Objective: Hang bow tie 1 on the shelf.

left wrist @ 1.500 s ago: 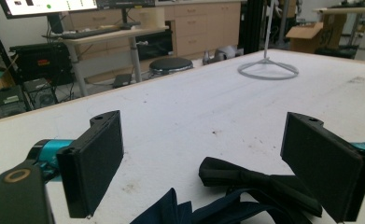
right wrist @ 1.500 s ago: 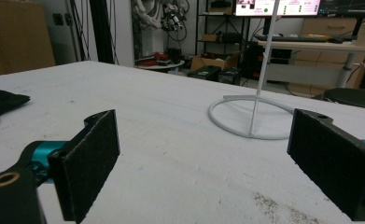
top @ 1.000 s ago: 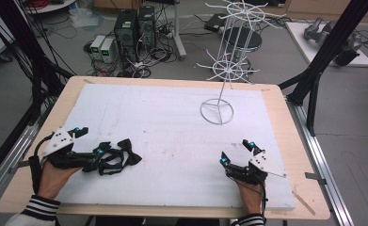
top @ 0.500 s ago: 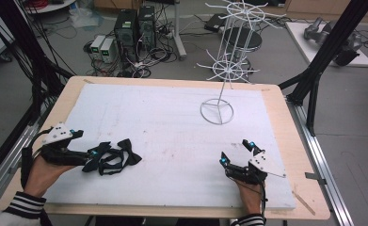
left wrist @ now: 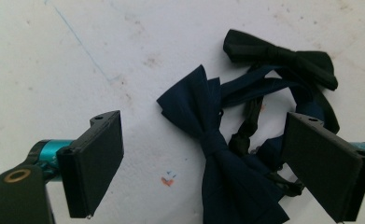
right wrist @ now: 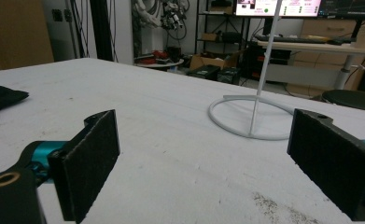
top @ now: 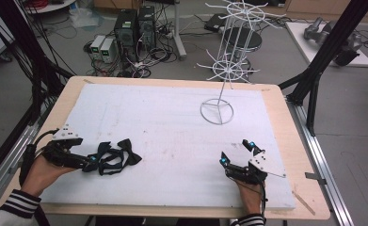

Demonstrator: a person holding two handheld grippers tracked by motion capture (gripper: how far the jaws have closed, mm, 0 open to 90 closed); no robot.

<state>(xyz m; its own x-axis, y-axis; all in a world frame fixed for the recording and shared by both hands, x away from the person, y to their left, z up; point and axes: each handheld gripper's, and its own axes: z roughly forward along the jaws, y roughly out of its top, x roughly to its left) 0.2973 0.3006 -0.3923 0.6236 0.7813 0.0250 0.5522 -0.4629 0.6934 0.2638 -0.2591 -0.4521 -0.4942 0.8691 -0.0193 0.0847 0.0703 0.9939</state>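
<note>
Two bow ties lie tangled at the front left of the white board: a navy one (left wrist: 217, 140) and a black one (left wrist: 283, 56), seen together as a dark bunch (top: 113, 157) in the high view. My left gripper (top: 90, 162) is open right at them. In the left gripper view its jaws (left wrist: 208, 168) stand wide apart, with the navy bow tie lying between them on the board. My right gripper (top: 236, 151) rests open at the front right with nothing between its jaws (right wrist: 210, 163). A white wire display stand (top: 218, 112) stands at the back right.
The stand's ring base (right wrist: 250, 116) and thin pole rise ahead of the right gripper; its wire arms (top: 226, 70) spread above the table's far edge. The white board (top: 163, 127) lies on a wooden table (top: 294, 136). Black frame posts flank both sides.
My left hand has shifted slightly forward and turned a little at the bow ties. The right gripper has stayed where it was.
</note>
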